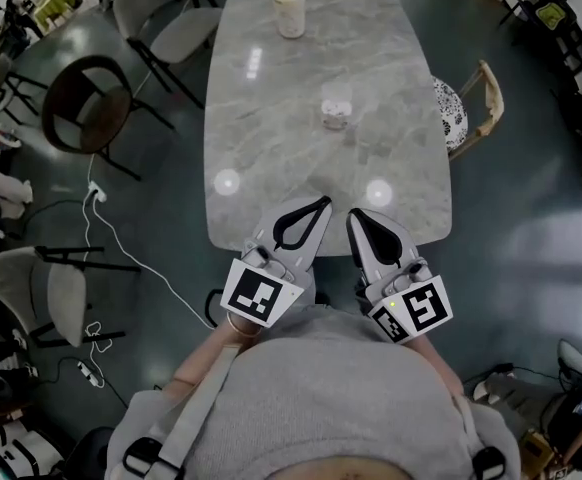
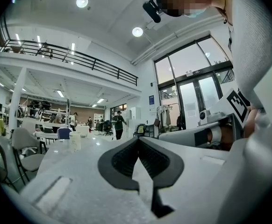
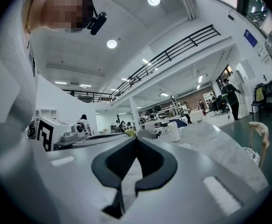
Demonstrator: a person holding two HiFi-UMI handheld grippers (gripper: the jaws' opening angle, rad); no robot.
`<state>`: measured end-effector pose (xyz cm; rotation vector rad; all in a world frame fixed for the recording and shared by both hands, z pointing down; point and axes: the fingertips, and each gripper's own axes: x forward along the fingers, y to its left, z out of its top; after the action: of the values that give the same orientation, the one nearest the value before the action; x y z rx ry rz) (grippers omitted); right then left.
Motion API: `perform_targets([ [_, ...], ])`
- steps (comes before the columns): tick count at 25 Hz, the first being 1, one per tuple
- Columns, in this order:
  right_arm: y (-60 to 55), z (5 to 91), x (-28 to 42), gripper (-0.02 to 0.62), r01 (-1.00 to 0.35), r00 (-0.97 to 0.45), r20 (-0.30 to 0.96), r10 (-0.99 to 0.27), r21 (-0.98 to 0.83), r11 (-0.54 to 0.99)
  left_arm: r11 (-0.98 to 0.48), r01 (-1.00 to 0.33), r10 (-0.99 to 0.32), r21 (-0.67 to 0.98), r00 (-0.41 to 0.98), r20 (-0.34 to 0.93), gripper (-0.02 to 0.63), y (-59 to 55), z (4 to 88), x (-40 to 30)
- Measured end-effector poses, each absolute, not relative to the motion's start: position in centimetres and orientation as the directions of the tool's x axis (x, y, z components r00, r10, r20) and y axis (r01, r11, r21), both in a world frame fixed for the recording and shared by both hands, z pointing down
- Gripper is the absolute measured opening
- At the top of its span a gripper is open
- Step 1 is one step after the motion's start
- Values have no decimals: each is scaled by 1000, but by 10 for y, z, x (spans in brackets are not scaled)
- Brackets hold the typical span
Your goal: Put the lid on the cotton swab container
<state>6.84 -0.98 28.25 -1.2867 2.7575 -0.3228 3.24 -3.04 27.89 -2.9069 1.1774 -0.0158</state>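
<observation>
Low in the centre of the head view, the left gripper (image 1: 321, 204) and right gripper (image 1: 355, 215) are hanging side by side over the near edge of the marble bench (image 1: 271, 148), each with its jaws pressed together on nothing. Well ahead of them a small clear container (image 1: 336, 108) is sitting mid-bench, and a taller pale cylinder (image 1: 289, 10) is standing near the top of the frame. I am not making out a separate lid.
</observation>
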Motion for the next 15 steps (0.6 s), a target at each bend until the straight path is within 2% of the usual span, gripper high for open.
perform_targets([
  [15,-126,283,37,0,-752,-639,25,-769,-231,618,-733,-680,-680,-28,732,22,-3,-146,275,6],
])
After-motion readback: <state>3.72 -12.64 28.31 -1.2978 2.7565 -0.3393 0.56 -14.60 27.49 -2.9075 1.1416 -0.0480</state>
